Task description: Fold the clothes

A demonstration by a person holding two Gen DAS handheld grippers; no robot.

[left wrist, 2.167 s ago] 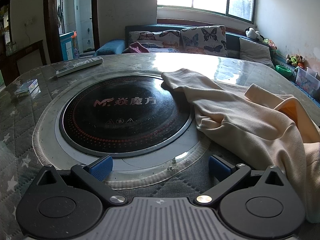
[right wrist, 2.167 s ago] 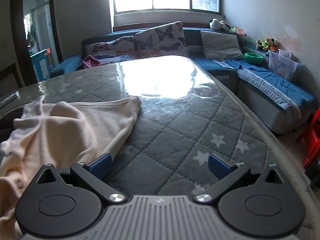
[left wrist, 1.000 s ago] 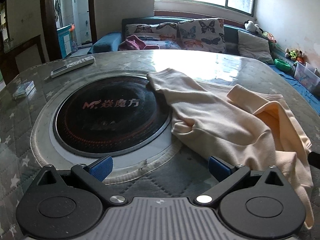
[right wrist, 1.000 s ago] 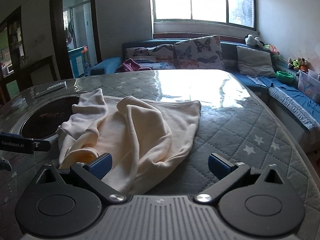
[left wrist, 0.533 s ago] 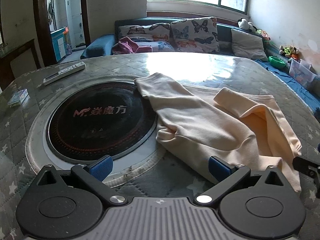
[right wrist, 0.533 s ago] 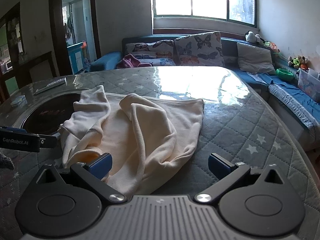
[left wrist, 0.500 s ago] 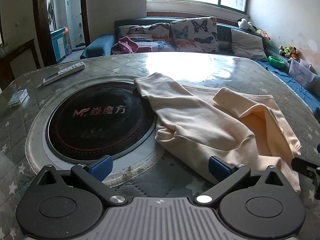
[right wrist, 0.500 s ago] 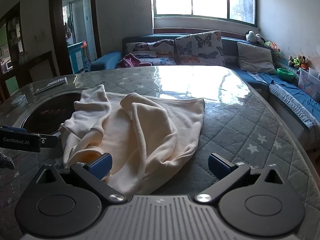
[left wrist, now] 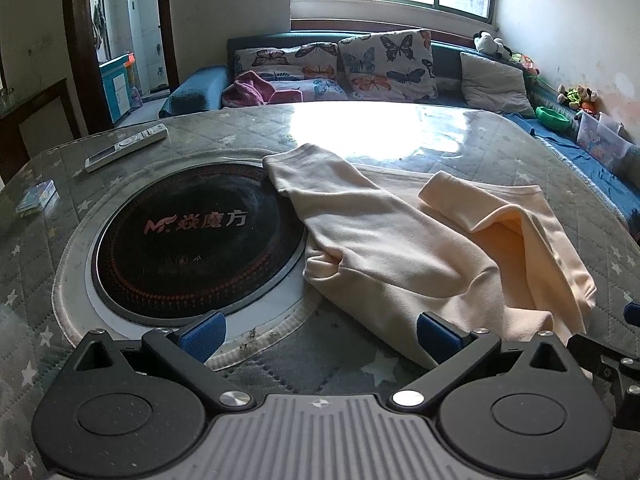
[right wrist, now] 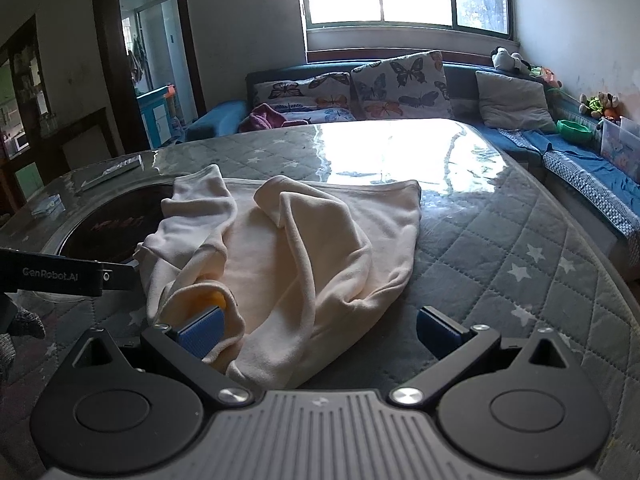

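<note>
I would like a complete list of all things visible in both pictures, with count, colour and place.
garment: one, cream, crumpled on the table, one sleeve over the cooktop
cooktop: one, black, round, set in the table's left part
table: one, grey quilted star cover under clear sheet
remote control: one, white, far left of table
small card box: one, bluish, left table edge
sofa: one, blue, behind and right of table
butterfly cushions: two, on sofa
grey cushion: one, on sofa
green bowl: one, on sofa
left claw: open, near garment's edge
right claw: open, over garment
</note>
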